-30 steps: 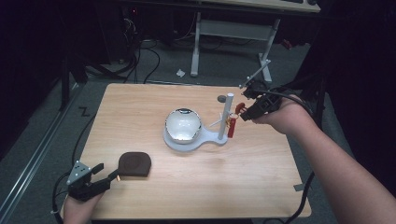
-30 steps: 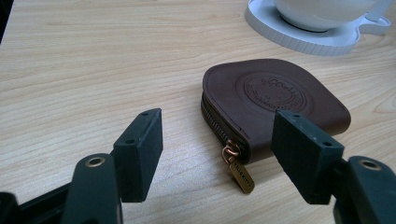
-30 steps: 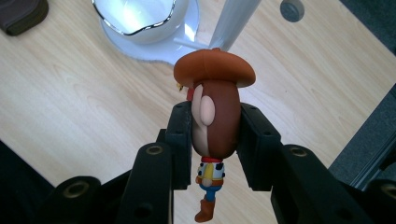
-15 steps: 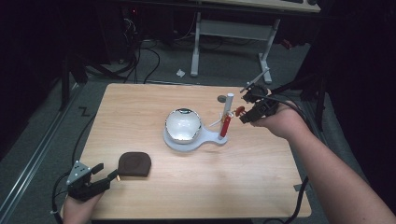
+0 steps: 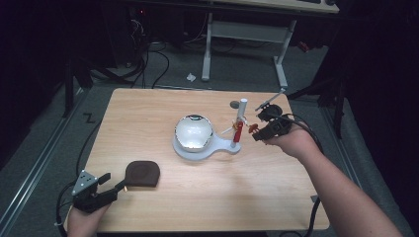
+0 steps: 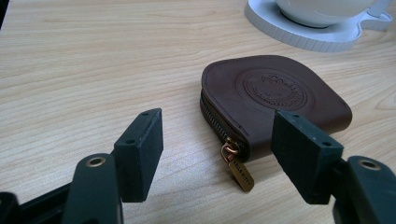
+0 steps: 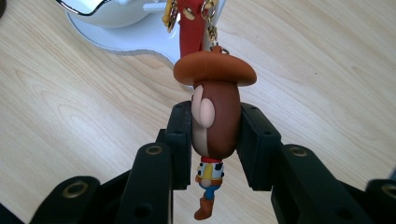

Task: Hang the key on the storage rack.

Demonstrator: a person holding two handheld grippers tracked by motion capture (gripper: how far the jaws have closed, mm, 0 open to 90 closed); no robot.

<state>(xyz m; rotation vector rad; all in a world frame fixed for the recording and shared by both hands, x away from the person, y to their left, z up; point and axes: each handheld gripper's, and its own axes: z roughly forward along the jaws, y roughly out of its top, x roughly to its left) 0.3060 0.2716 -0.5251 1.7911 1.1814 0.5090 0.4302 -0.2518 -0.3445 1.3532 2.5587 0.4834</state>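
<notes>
A small cowboy figurine point(image 7: 215, 112) with a brown hat hangs by a chain from a red strap point(image 7: 190, 28). My right gripper point(image 7: 215, 140) is shut on the figurine's head. In the high view that gripper point(image 5: 257, 132) is just right of the white stand's post point(image 5: 241, 111), with the red strap point(image 5: 237, 131) against the post. A brown leather zip pouch point(image 6: 275, 100) lies flat on the table with its brass zipper pull point(image 6: 240, 172) pointing at me. My left gripper point(image 6: 219, 154) stands open just short of it, seen at the front left corner point(image 5: 114, 183).
A white stand base point(image 5: 225, 146) carries a shiny white dome point(image 5: 193, 132) at the table's middle. A small dark round thing point(image 5: 234, 104) lies behind the post. Cables and desk legs stand on the floor beyond the far edge.
My right gripper has come down and slightly towards me beside the post, keeping the figurine in its jaws. The left gripper and the pouch have stayed put.
</notes>
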